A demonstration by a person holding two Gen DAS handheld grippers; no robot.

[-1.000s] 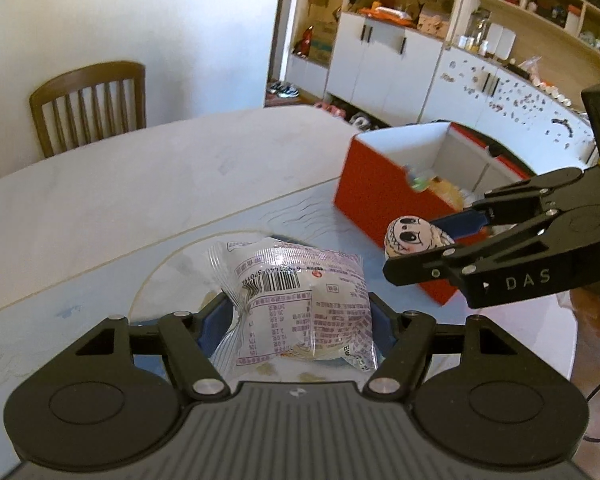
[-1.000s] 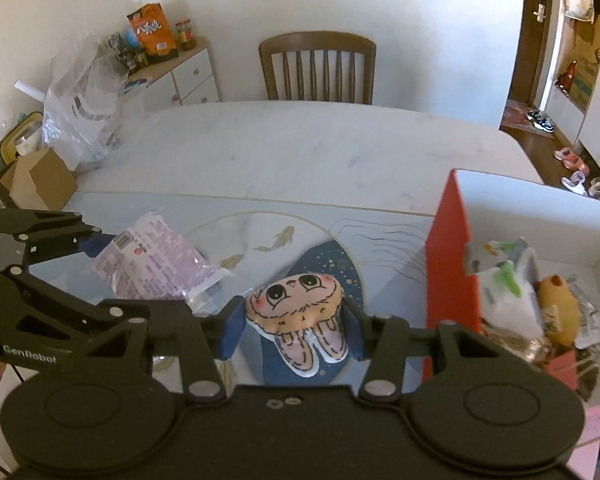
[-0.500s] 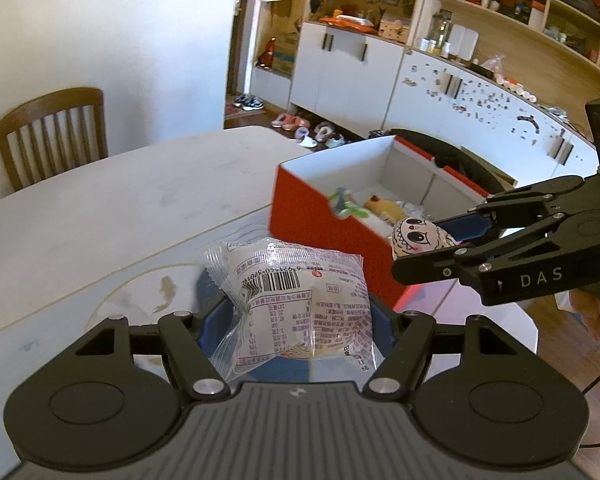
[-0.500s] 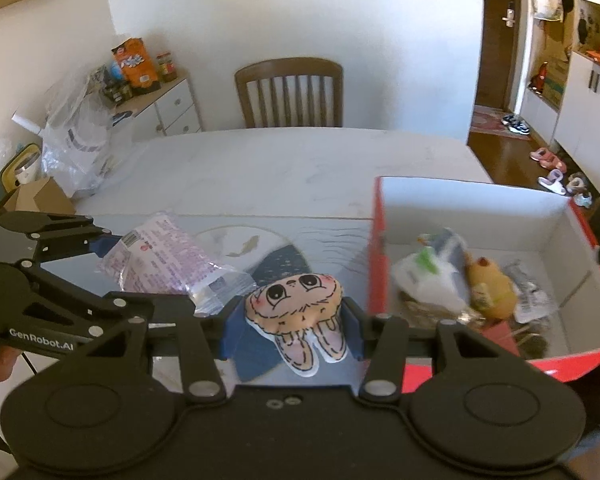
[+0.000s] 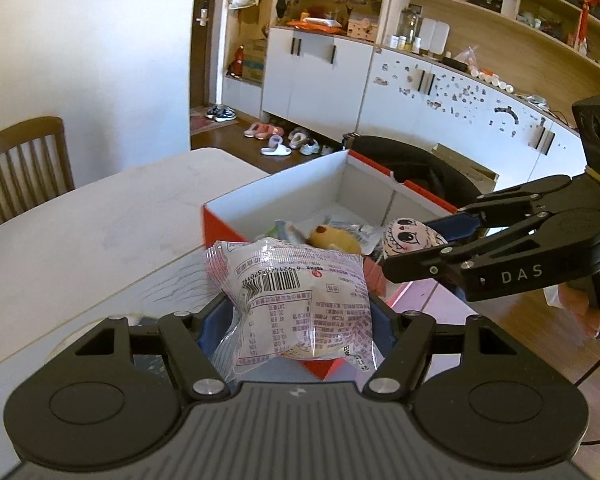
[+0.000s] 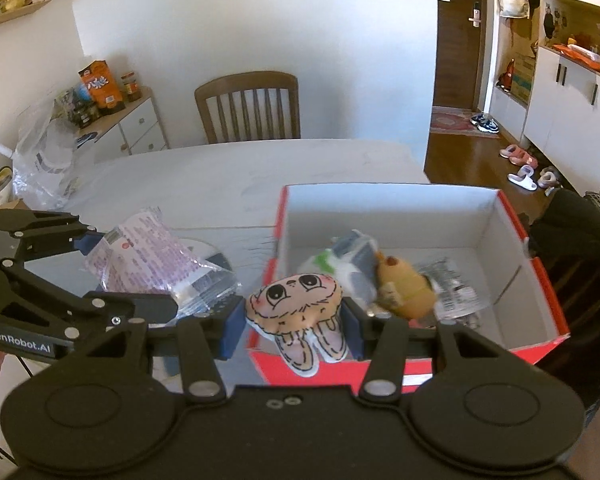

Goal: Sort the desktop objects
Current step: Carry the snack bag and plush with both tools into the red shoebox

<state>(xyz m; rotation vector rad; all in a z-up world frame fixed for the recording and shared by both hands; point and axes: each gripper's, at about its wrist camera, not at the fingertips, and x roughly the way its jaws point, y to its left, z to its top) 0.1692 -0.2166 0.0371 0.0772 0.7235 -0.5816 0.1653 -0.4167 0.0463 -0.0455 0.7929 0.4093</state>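
Note:
My left gripper (image 5: 296, 312) is shut on a clear snack packet (image 5: 296, 292) with a barcode and holds it in the air at the near left corner of the red box (image 5: 220, 224). My right gripper (image 6: 296, 320) is shut on a flat cartoon-face plush (image 6: 296, 304) above the box's near wall (image 6: 340, 368). The box is white inside and holds a yellow plush (image 6: 404, 284), a white-green packet (image 6: 332, 264) and a clear wrapper (image 6: 456, 292). In the right wrist view the left gripper (image 6: 140, 272) and its packet (image 6: 148, 256) are left of the box.
The white table (image 6: 228, 176) carries a mat with a round print (image 5: 172, 280). A wooden chair (image 6: 248, 108) stands at the far side. A low cabinet with bags and jars (image 6: 100, 108) is at the far left. A dark chair (image 5: 416, 168) is behind the box.
Both grippers have carried their items to the right, from above the mat to the red box. The plush now hangs over the box's near wall. The packet is at its corner.

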